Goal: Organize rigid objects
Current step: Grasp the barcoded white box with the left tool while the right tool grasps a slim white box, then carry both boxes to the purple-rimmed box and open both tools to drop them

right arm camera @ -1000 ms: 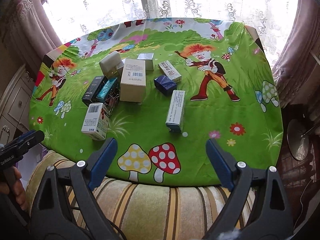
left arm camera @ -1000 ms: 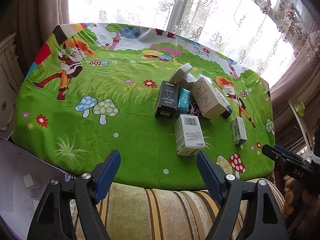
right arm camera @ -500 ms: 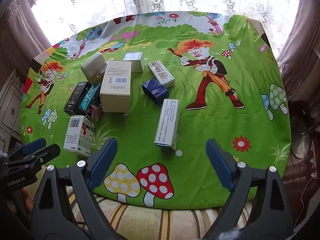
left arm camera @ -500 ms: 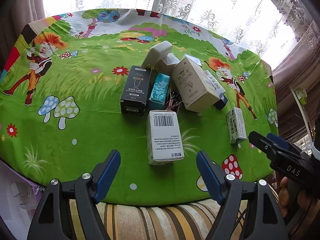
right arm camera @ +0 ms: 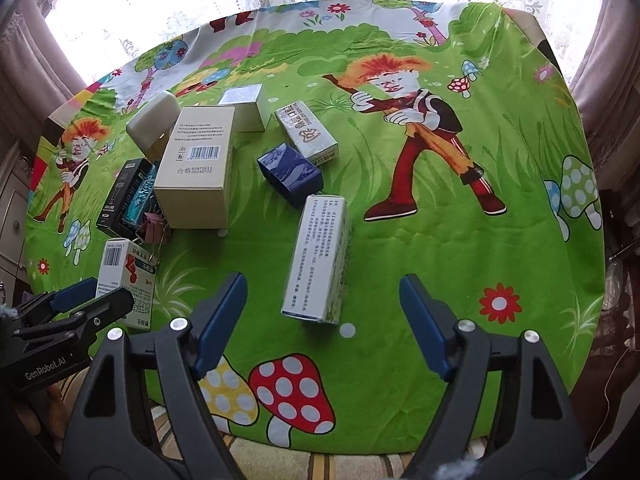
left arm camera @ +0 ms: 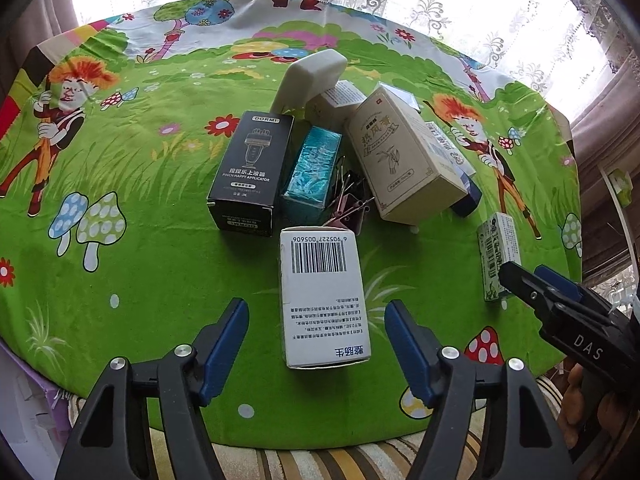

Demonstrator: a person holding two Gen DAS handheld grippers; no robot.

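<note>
- left gripper (left arm camera: 316,332): jaws apart, straddling the white barcode box (left arm camera: 322,296); best centred before closing.
- right gripper (right arm camera: 322,308): jaws apart, lined up on the long white box (right arm camera: 318,258).

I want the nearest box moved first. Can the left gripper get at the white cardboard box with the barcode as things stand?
Probably yes. The left gripper is open, with the white cardboard barcode box lying flat between its blue fingers. Nothing lies on the box; the pink binder clips sit just beyond it.
</note>
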